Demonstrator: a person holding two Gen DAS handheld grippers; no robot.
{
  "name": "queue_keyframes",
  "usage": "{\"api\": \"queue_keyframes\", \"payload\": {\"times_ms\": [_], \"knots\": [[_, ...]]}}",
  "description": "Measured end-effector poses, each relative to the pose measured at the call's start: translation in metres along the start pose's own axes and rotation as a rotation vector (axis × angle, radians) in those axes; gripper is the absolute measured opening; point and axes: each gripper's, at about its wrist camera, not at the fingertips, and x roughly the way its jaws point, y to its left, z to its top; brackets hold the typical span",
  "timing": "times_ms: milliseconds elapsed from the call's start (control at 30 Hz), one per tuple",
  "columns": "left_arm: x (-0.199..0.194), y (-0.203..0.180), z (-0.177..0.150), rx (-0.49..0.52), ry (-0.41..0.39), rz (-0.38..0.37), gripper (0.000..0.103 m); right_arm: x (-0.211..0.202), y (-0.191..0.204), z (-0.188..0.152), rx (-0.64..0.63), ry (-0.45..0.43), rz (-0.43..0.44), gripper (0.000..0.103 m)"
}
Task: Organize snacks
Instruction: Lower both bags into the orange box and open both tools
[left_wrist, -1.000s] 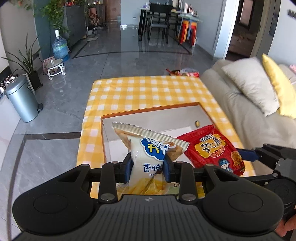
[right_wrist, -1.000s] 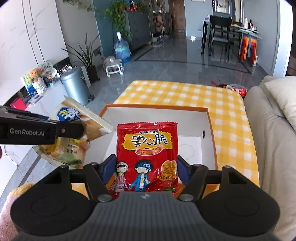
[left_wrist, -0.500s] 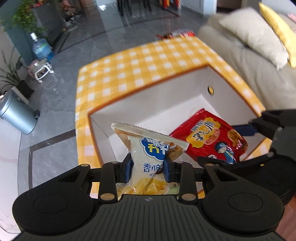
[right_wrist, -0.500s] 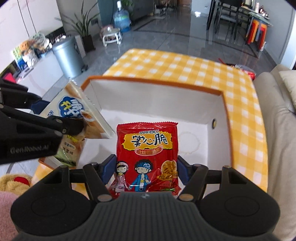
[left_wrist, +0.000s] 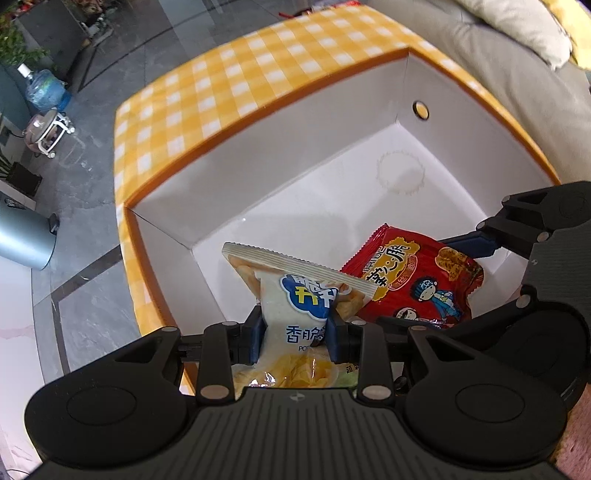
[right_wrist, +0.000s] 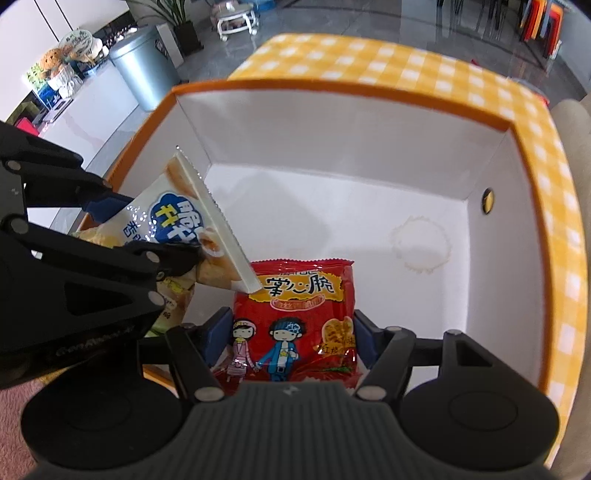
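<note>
White chip bag (left_wrist: 295, 306) pinched between left gripper (left_wrist: 295, 332) pads, above box (left_wrist: 280, 173).

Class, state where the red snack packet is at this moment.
In the right wrist view, the red snack packet sits low and central, clamped in the right tongs over the white box, beside the white chip bag.

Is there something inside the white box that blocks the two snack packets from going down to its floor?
Nothing visible does. The box floor is bare under the red packet and white packet.
</note>
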Motion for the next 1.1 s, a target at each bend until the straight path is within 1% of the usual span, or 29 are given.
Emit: {"api": "queue_keyframes", "payload": {"times_ms": [267, 467, 600, 700, 767, 833, 867, 1000, 1100], "knots": [[0.016, 0.005, 0.006, -0.012, 0.047, -0.006, 0.037, 0.018, -0.003, 0.003, 0.023, 0.061, 0.005, 0.066], [0.019, 0.004, 0.007, -0.019, 0.057, -0.003, 0.037, 0.023, -0.006, 0.004, 0.05, 0.085, 0.017, 0.067], [0.018, 0.005, 0.007, -0.03, 0.057, 0.005, 0.041, 0.024, -0.005, 0.006, 0.045, 0.095, 0.009, 0.067], [0.014, 0.006, 0.006, -0.035, 0.047, 0.013, 0.043, 0.023, -0.004, 0.007, 0.044, 0.105, 0.008, 0.07], [0.011, 0.006, 0.005, -0.037, 0.038, 0.025, 0.047, 0.026, -0.005, 0.01, 0.044, 0.107, 0.0, 0.073], [0.005, 0.005, 0.004, -0.033, 0.02, 0.043, 0.056, 0.024, -0.005, 0.01, 0.042, 0.106, -0.005, 0.078], [0.002, 0.005, 0.004, -0.033, 0.012, 0.05, 0.057, 0.022, -0.006, 0.01, 0.042, 0.106, -0.005, 0.082], [-0.011, 0.004, -0.001, -0.04, -0.028, 0.059, 0.06, 0.014, -0.003, 0.011, 0.038, 0.099, -0.007, 0.088], [-0.021, 0.005, -0.004, -0.051, -0.056, 0.064, 0.06, 0.006, -0.001, 0.011, 0.037, 0.083, -0.008, 0.088]]}}
